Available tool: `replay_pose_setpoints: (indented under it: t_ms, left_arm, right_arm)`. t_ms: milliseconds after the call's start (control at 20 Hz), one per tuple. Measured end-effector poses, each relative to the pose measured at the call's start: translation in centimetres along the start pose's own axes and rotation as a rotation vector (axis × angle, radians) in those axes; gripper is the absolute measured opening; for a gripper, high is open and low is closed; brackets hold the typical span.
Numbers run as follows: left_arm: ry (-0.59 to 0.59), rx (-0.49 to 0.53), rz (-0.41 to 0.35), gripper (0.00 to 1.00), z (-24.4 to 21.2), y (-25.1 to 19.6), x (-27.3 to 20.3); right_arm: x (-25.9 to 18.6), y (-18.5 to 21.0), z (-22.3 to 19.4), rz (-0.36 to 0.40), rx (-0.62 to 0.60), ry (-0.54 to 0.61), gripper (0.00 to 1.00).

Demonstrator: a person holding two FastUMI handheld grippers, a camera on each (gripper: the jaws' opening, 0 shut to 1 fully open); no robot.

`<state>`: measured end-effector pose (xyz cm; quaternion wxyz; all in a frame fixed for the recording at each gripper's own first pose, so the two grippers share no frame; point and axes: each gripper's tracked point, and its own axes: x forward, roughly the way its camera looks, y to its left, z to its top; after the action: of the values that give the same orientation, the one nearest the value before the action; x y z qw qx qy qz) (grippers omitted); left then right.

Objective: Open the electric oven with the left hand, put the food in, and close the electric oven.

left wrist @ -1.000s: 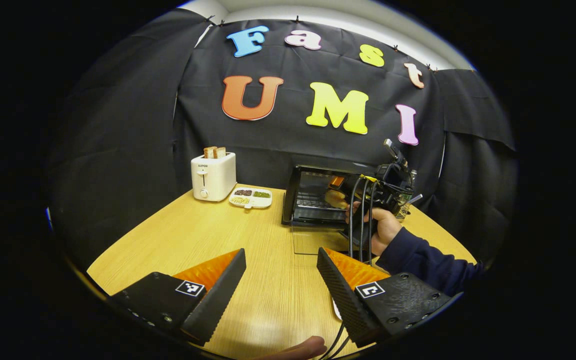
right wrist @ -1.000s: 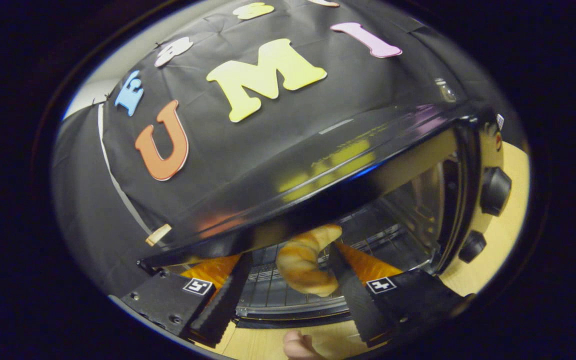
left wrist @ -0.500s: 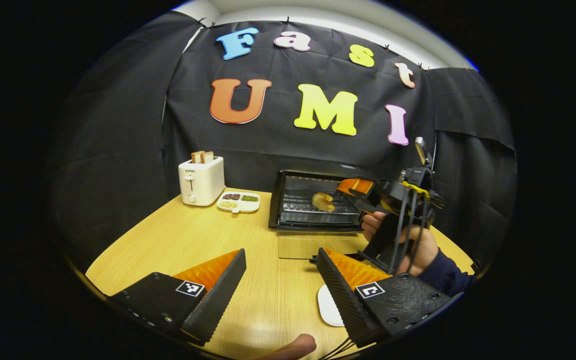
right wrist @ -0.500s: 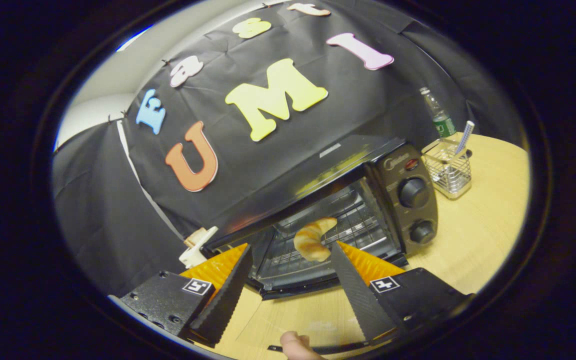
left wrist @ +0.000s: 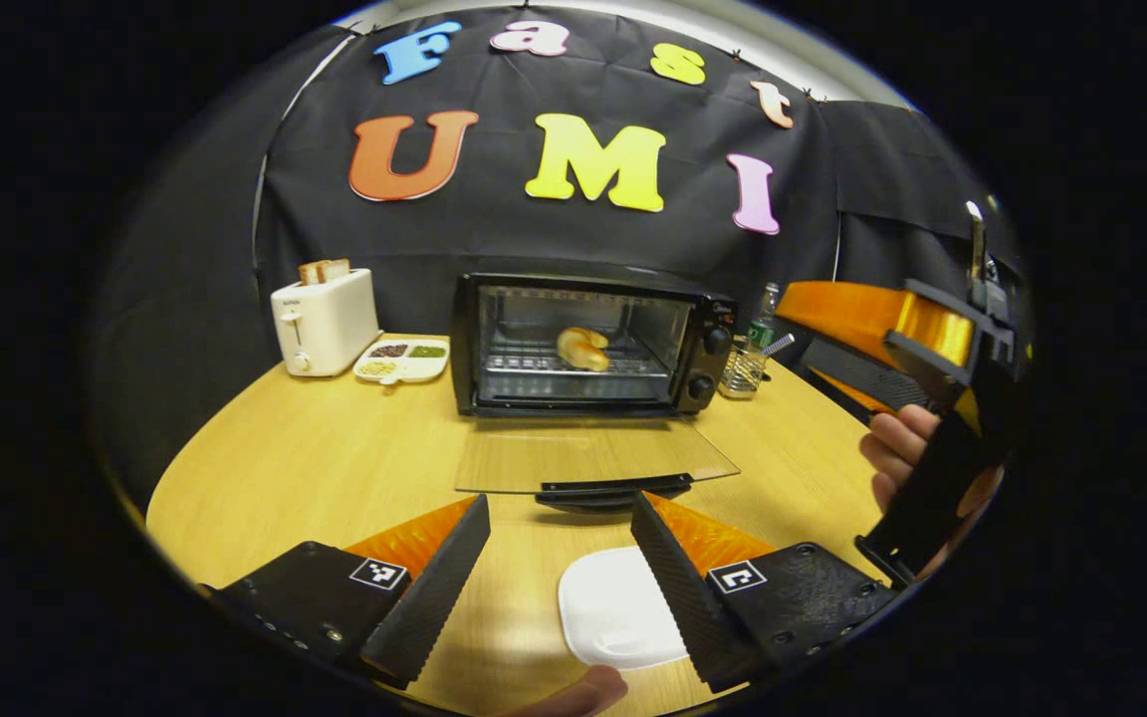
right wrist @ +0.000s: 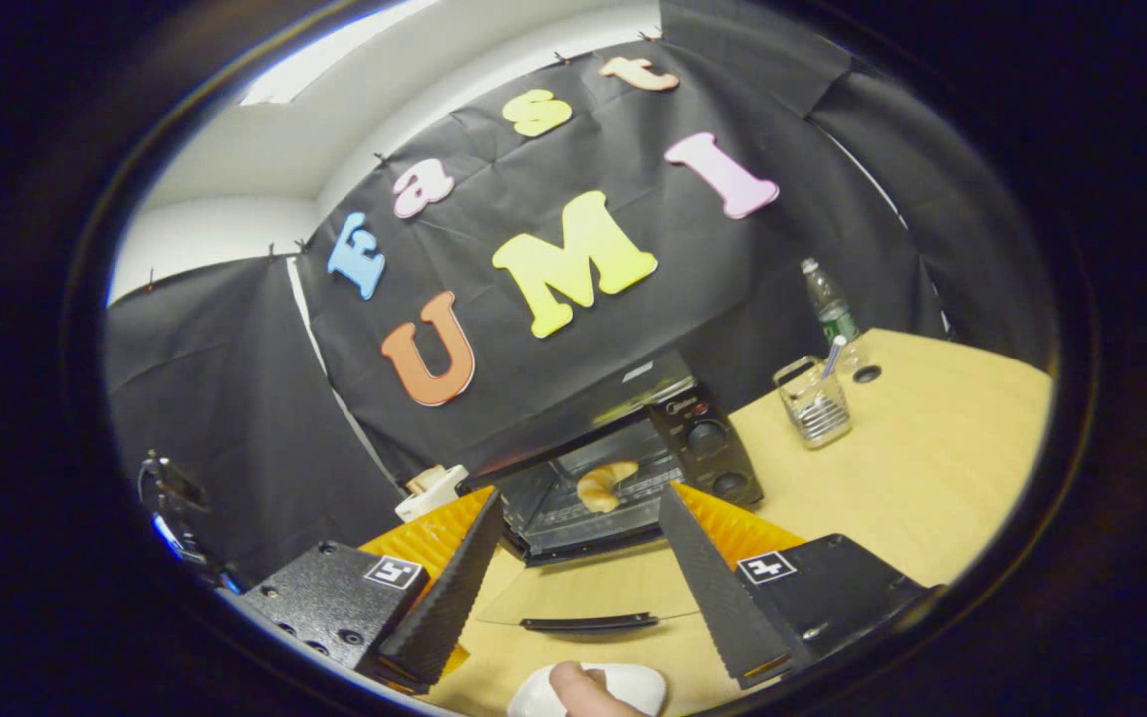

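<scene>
Wooden worktop (left wrist: 335,468) fills the lower half of the left gripper view, and the left claw (left wrist: 559,568) sits at the bottom of the frame with its fingers well apart, holding nothing and touching nothing. Between and just below them lies a white plate (left wrist: 613,607), bare. Above the claw, at the centre of the frame, the electric oven (left wrist: 588,344) stands with its glass door (left wrist: 593,453) folded down flat toward the camera, the dark handle (left wrist: 613,490) at its near edge. The croissant (left wrist: 583,349) rests on the rack inside. A white toaster (left wrist: 325,321) and a divided dish (left wrist: 402,360) stand to the left of the oven, a wire basket (left wrist: 745,370) to its right. At the right edge of the frame a hand (left wrist: 897,453) holds the right claw (left wrist: 832,334), its fingers apart and empty.

In the right gripper view the right claw (right wrist: 578,588) shows at the bottom, fingers spread wide, gripping nothing. Past them, at lower centre, the open oven (right wrist: 633,458) holds the croissant (right wrist: 605,485) on its rack, with the lowered door (right wrist: 583,597) and its handle (right wrist: 588,623) toward the camera. The plate's (right wrist: 623,685) rim peeks in at the bottom edge. The wire basket (right wrist: 814,403) and a bottle (right wrist: 829,304) stand at upper right of the worktop (right wrist: 932,478).
</scene>
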<state>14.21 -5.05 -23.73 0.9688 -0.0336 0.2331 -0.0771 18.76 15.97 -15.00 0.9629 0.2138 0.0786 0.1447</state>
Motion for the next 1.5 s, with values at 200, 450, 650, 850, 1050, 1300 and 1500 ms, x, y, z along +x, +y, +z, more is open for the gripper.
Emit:
replay_pose_setpoints:
  t_ms: [200,450,650,850,1050,1300,1500]
  left_arm:
    - [0.074,0.021,-0.022,0.94,-1.9,-2.6,3.4]
    - [0.182,0.018,0.01,0.94,-4.1,-3.7,6.5]
    - [0.221,0.011,0.042,0.94,-4.6,-3.5,8.2]
    - [0.237,-0.017,0.052,0.94,-4.0,-3.4,8.6]
    - [0.22,-0.056,0.045,0.93,-2.6,-3.6,8.1]
    - [0.123,-0.003,0.061,0.93,1.4,-3.7,7.3]
    - [0.02,0.065,0.083,0.93,5.4,-3.4,7.6]
  right_arm:
    - [-4.2,-2.1,1.7,-0.025,-0.032,-0.032,0.96]
    - [-7.0,-3.8,2.5,-0.037,-0.076,-0.046,0.96]
    - [-7.4,-4.4,2.3,-0.035,-0.089,-0.025,0.96]
    - [-7.5,-5.0,2.4,-0.033,-0.079,-0.013,0.96]
    - [-7.7,-4.6,2.7,-0.017,-0.074,-0.02,0.96]
    - [-7.3,-4.7,2.4,-0.01,-0.063,-0.014,0.96]
    - [-6.9,-4.5,2.2,0.001,-0.057,-0.006,0.96]
